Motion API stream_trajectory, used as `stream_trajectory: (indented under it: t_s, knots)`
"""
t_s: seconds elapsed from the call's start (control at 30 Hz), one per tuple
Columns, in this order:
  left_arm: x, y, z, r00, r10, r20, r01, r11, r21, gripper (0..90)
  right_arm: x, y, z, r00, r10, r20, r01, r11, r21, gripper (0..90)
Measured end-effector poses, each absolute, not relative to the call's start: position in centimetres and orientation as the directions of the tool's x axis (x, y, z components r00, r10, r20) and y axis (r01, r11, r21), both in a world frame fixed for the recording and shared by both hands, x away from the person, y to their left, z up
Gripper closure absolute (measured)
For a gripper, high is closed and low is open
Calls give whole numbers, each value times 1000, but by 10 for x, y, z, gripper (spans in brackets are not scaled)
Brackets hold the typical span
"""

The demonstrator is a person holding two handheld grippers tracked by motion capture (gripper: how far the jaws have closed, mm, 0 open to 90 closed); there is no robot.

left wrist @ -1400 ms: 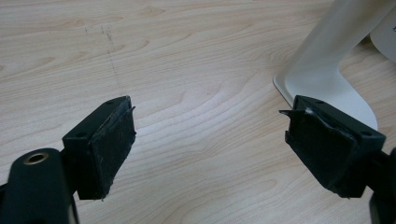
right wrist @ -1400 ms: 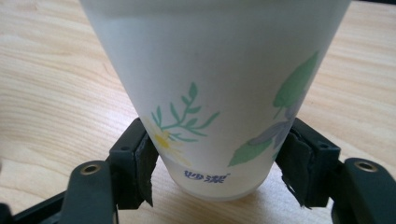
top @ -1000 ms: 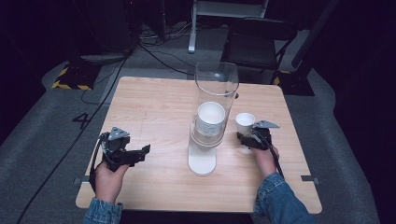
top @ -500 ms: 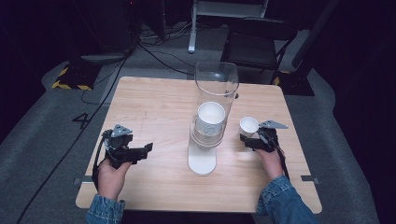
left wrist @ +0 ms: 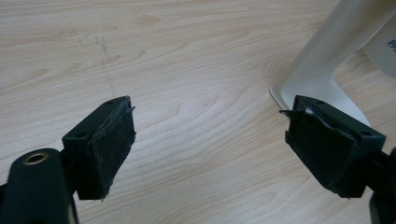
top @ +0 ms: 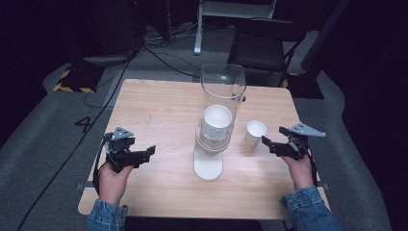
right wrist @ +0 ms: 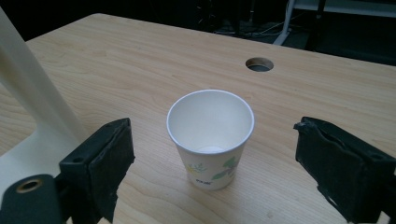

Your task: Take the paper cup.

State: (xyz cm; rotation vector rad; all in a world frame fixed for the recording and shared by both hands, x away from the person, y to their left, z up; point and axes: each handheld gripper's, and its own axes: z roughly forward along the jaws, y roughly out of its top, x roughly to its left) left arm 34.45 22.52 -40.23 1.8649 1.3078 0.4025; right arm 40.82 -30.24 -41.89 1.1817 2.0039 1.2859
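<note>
Dark floor and cables surround the wooden tabletop (top: 159, 110), where one cup stands released beside the dispenser.

On the left, the left gripper (top: 144, 153) rests low over bare wood with its fingers (left wrist: 105, 142) spread and nothing between them. In the middle stands the clear cup dispenser (top: 219, 120) on its white base, with a stack of cups inside. To its right, the paper cup (right wrist: 210, 137) stands upright on the wood, near the dispenser but apart from it. The right gripper (top: 267, 143) has just been opening its fingers (right wrist: 100, 158); they stand wide on both sides of the cup without touching it. Placing one cup looks done; probably more cups remain to pull.
</note>
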Motion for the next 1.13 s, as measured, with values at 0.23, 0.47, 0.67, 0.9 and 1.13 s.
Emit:
stream_trajectory:
  t_s: [0.23, 0.47, 0.67, 0.9, 1.13]
  knots:
    - [344, 234, -402, 396, 901, -176, 634, -130, 762, 157, 398, -323, -401, -473, 881, -16, 389, 225, 893, 144]
    - [344, 241, -404, 389, 910, -146, 622, -143, 770, 158, 396, -345, -394, -476, 880, -2, 445, 242, 862, 143]
    - [344, 247, -405, 387, 911, -141, 616, -142, 775, 158, 396, -360, -391, -444, 896, 0, 451, 223, 865, 142]
    - [343, 250, -405, 377, 917, -135, 615, -139, 776, 159, 396, -370, -390, -365, 931, 10, 457, 170, 873, 145]
    - [345, 249, -405, 370, 919, -136, 618, -134, 775, 159, 400, -372, -395, -359, 933, 37, 474, 148, 868, 149]
